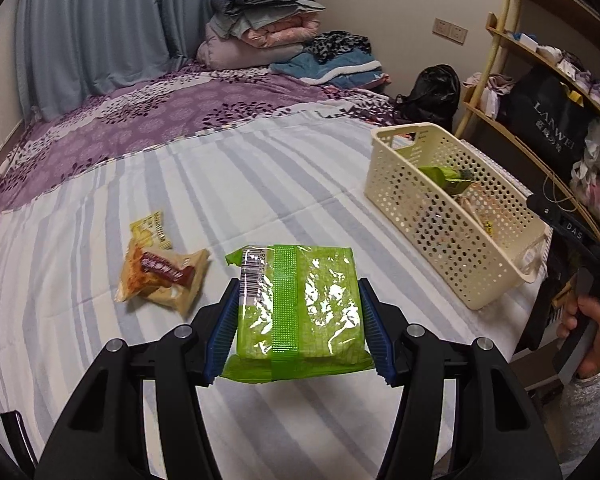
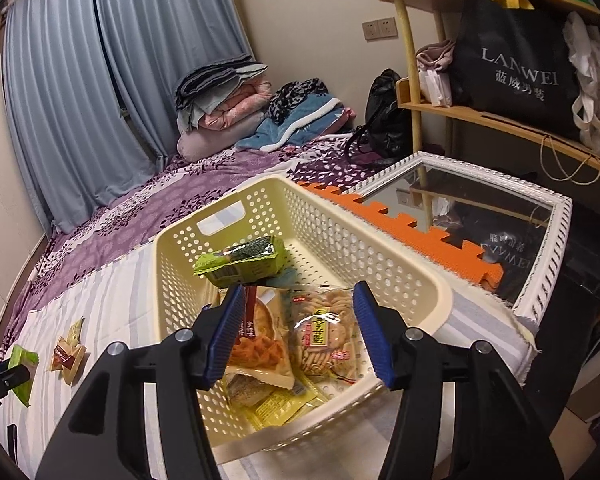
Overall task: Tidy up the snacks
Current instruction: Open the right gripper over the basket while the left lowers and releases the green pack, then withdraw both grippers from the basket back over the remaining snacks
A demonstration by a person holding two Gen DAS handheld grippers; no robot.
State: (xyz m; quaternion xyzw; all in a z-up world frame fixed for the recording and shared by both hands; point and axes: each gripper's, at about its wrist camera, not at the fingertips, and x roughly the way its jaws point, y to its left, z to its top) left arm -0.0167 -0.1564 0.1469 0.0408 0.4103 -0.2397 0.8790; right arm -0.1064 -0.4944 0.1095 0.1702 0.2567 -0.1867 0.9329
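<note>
Left gripper (image 1: 298, 326) clamps a green packet (image 1: 296, 308), right gripper (image 2: 300, 336) gapes empty over the part-filled basket (image 2: 416, 280); two snacks (image 1: 160, 268) wait at ten o'clock.

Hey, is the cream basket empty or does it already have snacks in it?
Not empty: the right wrist view shows the basket holding several packets, including a green packet and a cracker packet.

The left gripper (image 1: 298, 328) was raised off the surface, its blue pads (image 1: 223, 332) pressed in on both sides of what it carried, fingers pointing forward and slightly down. The right gripper (image 2: 296, 338) hung with its jaws spread wide, nothing between the ribbed pads (image 2: 370, 340), tilted downward. Over at the edge of the left view, the person's right hand (image 1: 590, 334) was wrapped around that tool's black handle, probably in a firm grip, a grey sleeve at the wrist.
</note>
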